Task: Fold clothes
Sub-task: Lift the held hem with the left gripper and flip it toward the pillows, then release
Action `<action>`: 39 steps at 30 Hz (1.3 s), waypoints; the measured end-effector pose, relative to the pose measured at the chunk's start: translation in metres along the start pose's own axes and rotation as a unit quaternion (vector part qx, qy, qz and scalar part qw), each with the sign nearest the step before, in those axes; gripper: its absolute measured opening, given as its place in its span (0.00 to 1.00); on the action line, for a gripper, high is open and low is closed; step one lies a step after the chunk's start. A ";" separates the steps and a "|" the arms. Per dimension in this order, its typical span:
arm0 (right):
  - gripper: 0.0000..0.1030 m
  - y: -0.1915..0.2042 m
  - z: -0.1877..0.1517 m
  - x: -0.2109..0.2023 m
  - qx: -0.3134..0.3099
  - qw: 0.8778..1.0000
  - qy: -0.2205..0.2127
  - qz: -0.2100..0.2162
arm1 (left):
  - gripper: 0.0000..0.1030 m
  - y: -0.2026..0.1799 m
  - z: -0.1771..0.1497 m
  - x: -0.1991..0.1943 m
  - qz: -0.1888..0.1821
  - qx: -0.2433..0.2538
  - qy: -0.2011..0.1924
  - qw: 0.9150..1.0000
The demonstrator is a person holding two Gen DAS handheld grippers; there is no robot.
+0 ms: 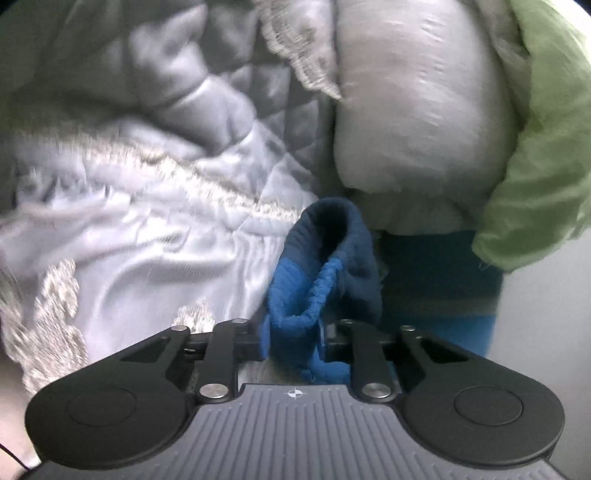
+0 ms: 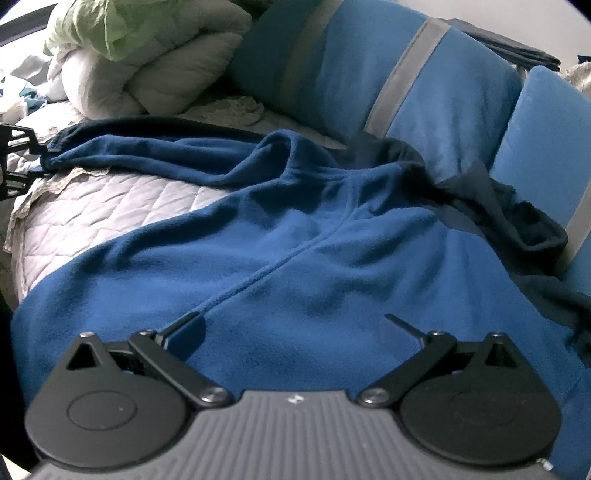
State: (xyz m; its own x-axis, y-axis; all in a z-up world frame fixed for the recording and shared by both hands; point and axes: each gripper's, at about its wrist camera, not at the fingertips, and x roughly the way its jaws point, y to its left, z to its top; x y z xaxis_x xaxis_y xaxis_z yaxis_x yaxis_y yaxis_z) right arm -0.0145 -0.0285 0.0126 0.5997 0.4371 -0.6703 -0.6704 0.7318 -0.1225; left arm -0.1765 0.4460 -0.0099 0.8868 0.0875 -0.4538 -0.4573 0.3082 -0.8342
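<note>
Left jaws pinch fleece cuff (image 1: 295,321); right jaws gape above it.

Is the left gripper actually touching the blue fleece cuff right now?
Touching. In the left wrist view, the left gripper is shut on the blue fleece cuff, whose bunched fabric is pinched between both jaws with no gap.

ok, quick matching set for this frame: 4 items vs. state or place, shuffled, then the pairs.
Items:
1. left gripper
2. right gripper
3. blue fleece jacket
4. rolled white duvet

States:
A. open, just above the jacket body
B. spread over the quilted bedspread
C. shut on a blue cuff
D. far end of the bed, green cloth on top

Pairs: 1-C, 2-A, 3-B, 4-D
</note>
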 end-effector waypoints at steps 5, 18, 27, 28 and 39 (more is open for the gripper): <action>1.00 -0.008 0.009 0.011 0.020 1.000 -0.015 0.004 | 0.20 -0.045 0.001 -0.010 0.024 0.092 -0.023 0.995; 0.98 -0.034 0.048 0.054 0.066 0.996 -0.060 -0.004 | 0.19 -0.286 0.032 -0.020 0.029 0.438 -0.131 0.889; 0.98 -0.053 0.098 0.125 0.077 0.994 -0.069 -0.045 | 0.18 -0.355 0.065 0.043 0.078 0.448 -0.192 0.870; 0.98 -0.051 0.102 0.135 0.073 0.994 -0.066 -0.045 | 0.17 -0.361 0.067 0.046 0.076 0.443 -0.196 0.871; 1.00 -0.033 0.117 0.198 0.048 0.999 -0.004 -0.001 | 0.16 -0.463 -0.029 0.032 -0.071 0.525 -0.202 0.824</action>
State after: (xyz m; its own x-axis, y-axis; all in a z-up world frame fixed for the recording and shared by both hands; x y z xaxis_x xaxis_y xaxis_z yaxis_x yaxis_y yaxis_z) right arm 0.1777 0.0953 -0.0306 0.6056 0.4394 -0.6635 -0.6239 0.7797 -0.0530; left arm 0.0614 0.2784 0.3523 0.9732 0.2230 -0.0562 -0.2254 0.9733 -0.0422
